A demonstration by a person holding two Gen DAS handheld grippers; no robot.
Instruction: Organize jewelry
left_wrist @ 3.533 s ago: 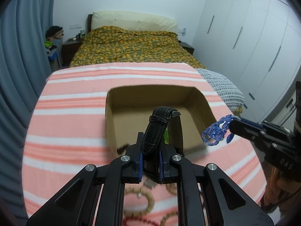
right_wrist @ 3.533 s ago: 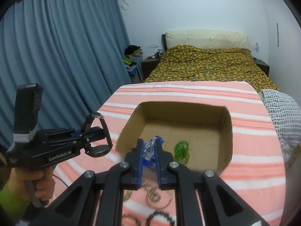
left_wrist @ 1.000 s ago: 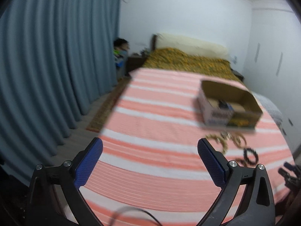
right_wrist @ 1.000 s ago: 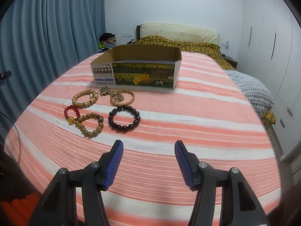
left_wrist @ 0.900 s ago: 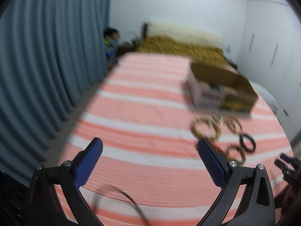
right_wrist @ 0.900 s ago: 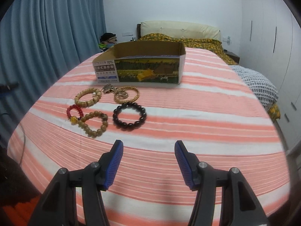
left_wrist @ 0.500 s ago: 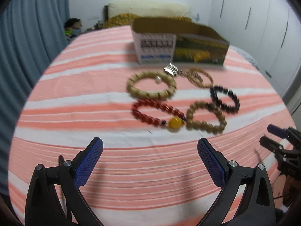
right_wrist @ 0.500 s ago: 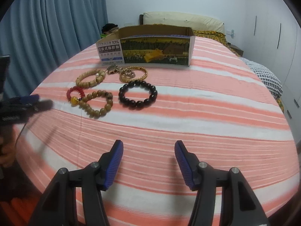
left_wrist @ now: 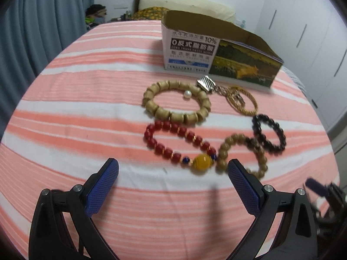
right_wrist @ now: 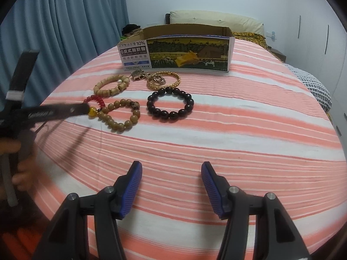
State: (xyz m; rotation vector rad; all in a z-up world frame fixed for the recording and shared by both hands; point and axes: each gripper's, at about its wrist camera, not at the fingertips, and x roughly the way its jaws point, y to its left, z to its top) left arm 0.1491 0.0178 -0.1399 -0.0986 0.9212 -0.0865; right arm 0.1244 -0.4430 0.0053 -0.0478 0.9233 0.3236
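Note:
Several bracelets lie on the striped cloth in front of an open cardboard box (left_wrist: 219, 52) (right_wrist: 177, 49): a pale wooden one (left_wrist: 176, 100) (right_wrist: 111, 85), a red one with a yellow bead (left_wrist: 180, 145) (right_wrist: 95, 103), a brown beaded one (left_wrist: 243, 155) (right_wrist: 120, 114), a black beaded one (left_wrist: 269, 135) (right_wrist: 170, 104) and a gold one with charms (left_wrist: 240, 99) (right_wrist: 162, 80). My left gripper (left_wrist: 173, 181) (right_wrist: 85, 108) is open and empty, just short of the red bracelet. My right gripper (right_wrist: 171, 181) is open and empty, well short of the black bracelet; it also shows blurred in the left wrist view (left_wrist: 316, 187).
The striped cloth (right_wrist: 238, 130) covers a round-edged table. Blue curtains (right_wrist: 65, 21) hang to the left. A bed (right_wrist: 216, 19) stands behind the box and white wardrobes (left_wrist: 303, 32) to the right.
Both grippers dropped the watch and blue bracelet into the box earlier and opened. The left gripper has swung round and moved in close to the red bracelet. The right gripper has edged closer.

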